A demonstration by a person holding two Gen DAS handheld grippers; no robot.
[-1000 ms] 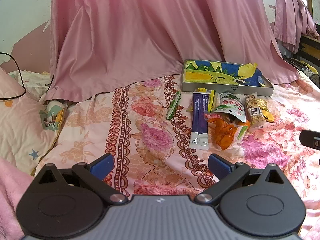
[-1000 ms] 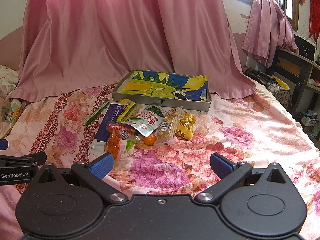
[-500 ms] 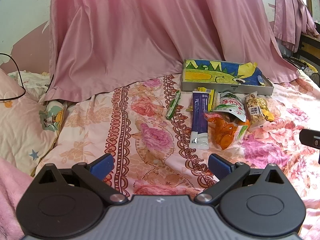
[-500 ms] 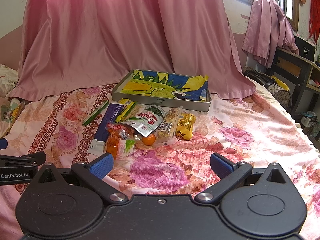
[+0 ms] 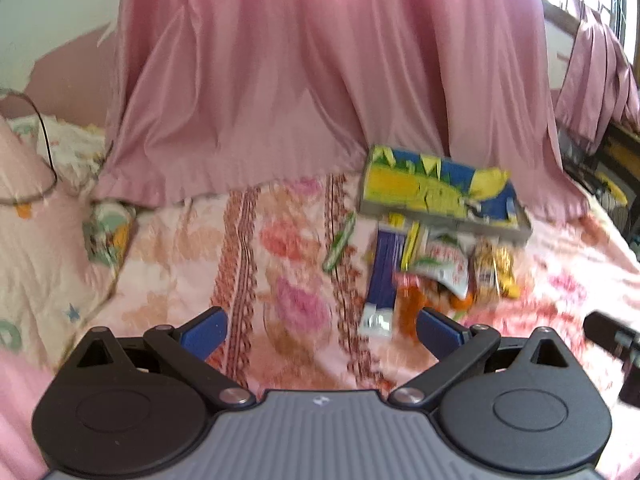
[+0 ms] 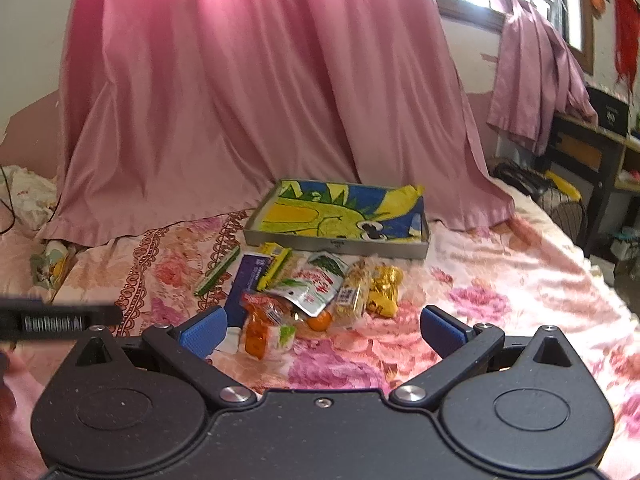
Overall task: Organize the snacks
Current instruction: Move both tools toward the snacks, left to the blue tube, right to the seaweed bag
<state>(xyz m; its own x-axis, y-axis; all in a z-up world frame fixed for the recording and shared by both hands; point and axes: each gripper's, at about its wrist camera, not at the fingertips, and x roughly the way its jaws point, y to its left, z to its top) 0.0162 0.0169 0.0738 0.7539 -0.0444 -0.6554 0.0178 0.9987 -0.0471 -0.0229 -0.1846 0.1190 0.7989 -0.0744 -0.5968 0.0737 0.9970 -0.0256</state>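
My L gripper (image 5: 320, 330): jaws wide apart, nothing between the 2 blue ribbed pads, hanging over the floral bedspread (image 5: 280, 272). L view is motion-blurred, so fine detail there is poor. R gripper (image 6: 322, 328): jaws also wide apart, holding nothing, poised just short of the snack pile. The L unit's black body shows at the left edge of my R view.

Count from R view (sharper), near to far:
- 1 orange-filled clear pouch (image 6: 264, 330), crinkly, nearest the R gripper's left pad
- 1 small round orange fruit (image 6: 320, 322), touching the pouch
- 1 white/green/red printed sachet (image 6: 316, 288), glossy, lying over the pouch top
- 1 clear bag of pale nutty bits (image 6: 352, 292)
- 1 gold foil pack (image 6: 384, 288), shiny and crumpled, rightmost
- 1 long blue flat box (image 6: 246, 284), white end toward me
- 1 yellow slim pack (image 6: 274, 264), leaning on the blue box
- 1 thin green stick pack (image 6: 216, 272), off to the left, apart from the rest

All 8 sit loose on the bedspread, just in front of 1 shallow grey tray (image 6: 336, 245), rectangular, lined w/ a yellow/blue/green cartoon print. I see no snacks in the tray.

Behind: pink satin curtain (image 6: 240, 100), draped in folds down onto the bed.
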